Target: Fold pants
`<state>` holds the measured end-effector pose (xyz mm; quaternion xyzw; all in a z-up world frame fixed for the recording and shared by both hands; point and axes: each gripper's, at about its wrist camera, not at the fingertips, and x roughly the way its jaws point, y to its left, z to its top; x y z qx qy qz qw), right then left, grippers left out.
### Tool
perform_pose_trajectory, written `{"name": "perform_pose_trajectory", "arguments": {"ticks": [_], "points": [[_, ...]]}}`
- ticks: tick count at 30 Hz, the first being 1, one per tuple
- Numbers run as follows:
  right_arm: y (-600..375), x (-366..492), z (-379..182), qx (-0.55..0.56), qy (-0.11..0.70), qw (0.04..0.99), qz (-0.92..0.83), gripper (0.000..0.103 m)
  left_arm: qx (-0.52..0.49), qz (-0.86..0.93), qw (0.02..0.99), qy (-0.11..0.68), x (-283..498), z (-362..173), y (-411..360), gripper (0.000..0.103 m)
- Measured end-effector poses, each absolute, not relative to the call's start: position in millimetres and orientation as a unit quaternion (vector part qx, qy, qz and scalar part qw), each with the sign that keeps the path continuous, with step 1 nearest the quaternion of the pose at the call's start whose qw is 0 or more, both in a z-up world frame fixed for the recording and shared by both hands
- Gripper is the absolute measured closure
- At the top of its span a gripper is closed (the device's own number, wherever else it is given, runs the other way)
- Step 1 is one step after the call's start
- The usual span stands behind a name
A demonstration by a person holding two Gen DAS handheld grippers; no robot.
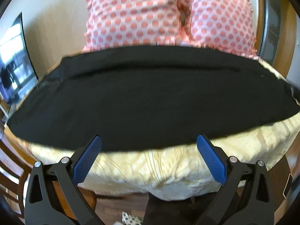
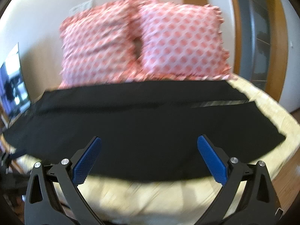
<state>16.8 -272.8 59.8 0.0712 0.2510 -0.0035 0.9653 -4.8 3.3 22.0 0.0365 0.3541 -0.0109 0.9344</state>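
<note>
The left gripper (image 1: 149,140) hangs over the near edge of the black pants (image 1: 150,97), its jaws spread wide with nothing between them. The blue pads (image 1: 87,161) frame the hem of the cloth from above; whether the tips touch the fabric cannot be told from this view.

The pants lie flat and lengthwise across a cream bedspread (image 1: 168,170), reaching from the far left edge of the bed to the far right. A long seam or fold line runs along the far half of the cloth. At the left, beyond the bed, a dark screen (image 1: 13,63) leans against the wall. Behind the pants, two pink dotted pillows (image 1: 135,16) stand upright side by side against the wall, their lower edges meeting the far border of the cloth.

The right gripper (image 2: 149,140) is likewise parted wide and holds nothing. Its blue pads (image 2: 211,161) sit over the near edge of the pants (image 2: 142,127), with the cream bedspread (image 2: 150,193) showing below them. In this view, which is blurred, the right end of the pants tapers to a point near the bed's right edge, and a pale strip shows along the seam there. The pillows (image 2: 146,48) rise behind.
</note>
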Motion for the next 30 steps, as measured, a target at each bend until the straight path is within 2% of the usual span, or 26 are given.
{"name": "perform_pose_trajectory", "arguments": {"ticks": [4, 10, 14, 15, 21, 26, 28, 30], "points": [[-324.9, 79.4, 84.5, 0.111, 0.276, 0.954, -0.038, 0.001, 0.024, -0.027, 0.949, 0.312, 0.9, 49.1, 13.1, 0.002], [-402.4, 205.5, 83.4, 0.139, 0.341, 0.92, -0.13, 0.003, -0.02, -0.043, 0.947, 0.318, 35.3, 59.1, 30.2, 0.002], [-449.0, 281.7, 59.4, 0.165, 0.39, 0.882, -0.204, 0.035, -0.066, -0.057, 0.944, 0.319, 53.8, 60.3, 43.8, 0.002], [-456.7, 295.4, 54.3, 0.162, 0.395, 0.876, -0.224, 0.04, -0.078, -0.063, 0.942, 0.32, 58.9, 60.1, 46.4, 0.002], [-493.6, 349.5, 19.8, 0.23, 0.425, 0.831, -0.276, 0.042, -0.075, -0.075, 0.939, 0.328, 82.8, 53.6, 43.4, 0.002], [-489.5, 367.2, 8.3, 0.181, 0.434, 0.826, -0.311, 0.042, -0.06, -0.087, 0.934, 0.341, 97.7, 44.5, 34.3, 0.002], [-484.4, 362.3, 5.7, 0.164, 0.429, 0.829, -0.318, 0.053, -0.064, -0.09, 0.932, 0.346, 98.8, 40.7, 34.2, 0.002], [-489.7, 348.9, 7.1, 0.183, 0.407, 0.841, -0.307, 0.083, -0.072, -0.098, 0.929, 0.35, 97.6, 37.9, 35.9, 0.002]]}}
